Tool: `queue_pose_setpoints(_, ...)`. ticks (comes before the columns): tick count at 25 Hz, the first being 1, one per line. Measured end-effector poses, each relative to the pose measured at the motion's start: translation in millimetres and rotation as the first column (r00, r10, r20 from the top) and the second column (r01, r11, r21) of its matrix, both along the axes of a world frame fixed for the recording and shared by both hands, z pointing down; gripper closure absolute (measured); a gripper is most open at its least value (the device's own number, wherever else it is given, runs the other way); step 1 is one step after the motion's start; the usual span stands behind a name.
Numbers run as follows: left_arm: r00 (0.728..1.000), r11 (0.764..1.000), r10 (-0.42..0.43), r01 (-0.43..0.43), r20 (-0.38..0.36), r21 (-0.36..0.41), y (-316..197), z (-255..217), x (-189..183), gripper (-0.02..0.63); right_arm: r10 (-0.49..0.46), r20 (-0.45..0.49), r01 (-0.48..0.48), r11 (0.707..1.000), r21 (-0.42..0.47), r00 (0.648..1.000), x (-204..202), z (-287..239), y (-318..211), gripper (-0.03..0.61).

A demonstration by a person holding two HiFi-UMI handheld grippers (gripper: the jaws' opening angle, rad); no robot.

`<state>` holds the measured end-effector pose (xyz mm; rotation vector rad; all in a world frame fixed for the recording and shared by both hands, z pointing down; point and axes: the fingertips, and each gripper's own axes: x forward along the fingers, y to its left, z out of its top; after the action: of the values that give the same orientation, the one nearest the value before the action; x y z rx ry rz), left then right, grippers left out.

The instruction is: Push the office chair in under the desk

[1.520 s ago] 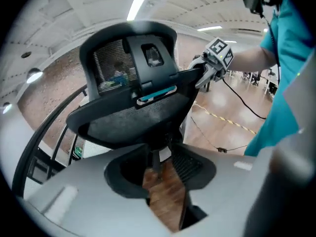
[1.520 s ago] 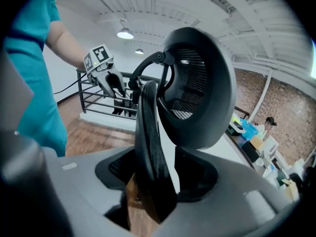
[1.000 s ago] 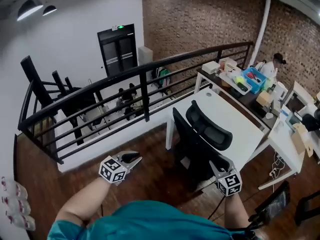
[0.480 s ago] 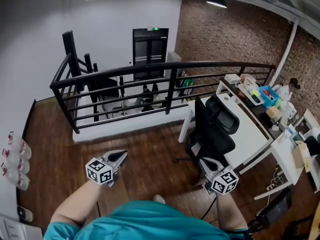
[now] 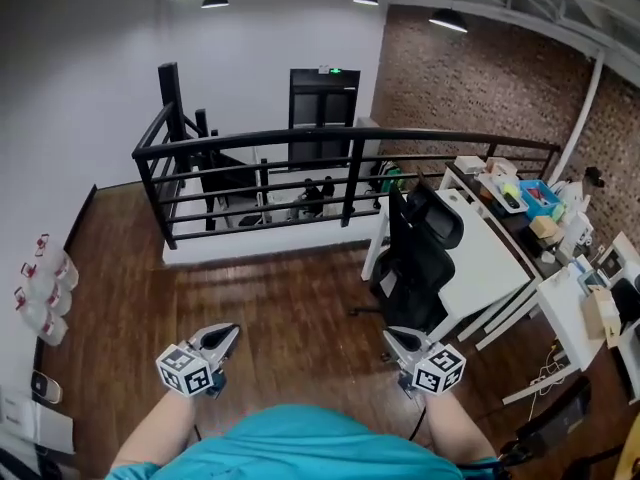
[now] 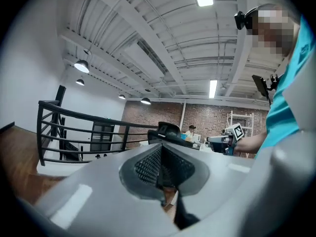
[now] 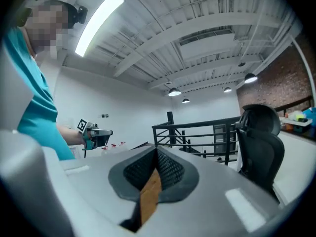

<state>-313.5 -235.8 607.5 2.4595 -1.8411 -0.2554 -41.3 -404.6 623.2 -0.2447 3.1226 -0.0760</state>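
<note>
The black office chair (image 5: 420, 258) stands tucked against the near end of the white desk (image 5: 480, 258), its back toward me. In the right gripper view the chair (image 7: 260, 142) rises at the right. My left gripper (image 5: 222, 340) is low at the left over the wooden floor, shut and empty, well apart from the chair. My right gripper (image 5: 395, 342) is shut with nothing in it, a short way in front of the chair without touching it. The left gripper view has the chair's headrest (image 6: 168, 130) beyond my shut jaws.
A black metal railing (image 5: 300, 158) runs across behind the chair, guarding a drop to a lower floor. Boxes and clutter crowd the desks (image 5: 520, 193) at the right. Several plastic bottles (image 5: 45, 288) sit by the left wall. A person (image 6: 190, 131) is far off by the brick wall.
The view has pulled back from the chair, which now sits farther from me at the desk. My right gripper came off the chair's back. Both grippers dropped lower and closed.
</note>
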Motion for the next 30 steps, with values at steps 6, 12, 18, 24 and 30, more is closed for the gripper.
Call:
queue_pose_setpoints(6,0.996,0.999,-0.05,0.051,-0.075,0.009,62,5,133,0.584,-0.109,-0.053,0.109,0.994,-0.01,0.993,97,7,58,0.578)
queue_pose_setpoints(12,0.995,0.996,-0.075,0.077,-0.061,0.037,133,-22,223,0.584,-0.177,-0.063,0.176,0.984,-0.024,0.982,164,-1,122,0.578)
queue_pose_setpoints(18,0.995,0.994,-0.093,0.095,-0.048,0.049,235,-44,282,0.584,-0.214,-0.051,0.215,0.977,-0.001,0.975,217,-23,219,0.578)
queue_pose_setpoints(24,0.997,0.997,-0.075,0.076,-0.03,0.032,354,-46,348,0.584,-0.217,-0.071,0.216,0.976,-0.015,0.974,265,-29,335,0.578)
queue_pose_setpoints(30,0.991,0.992,-0.126,0.125,-0.037,-0.008,473,-58,379,0.584,-0.275,-0.1,0.273,0.962,-0.034,0.956,290,-41,443,0.578)
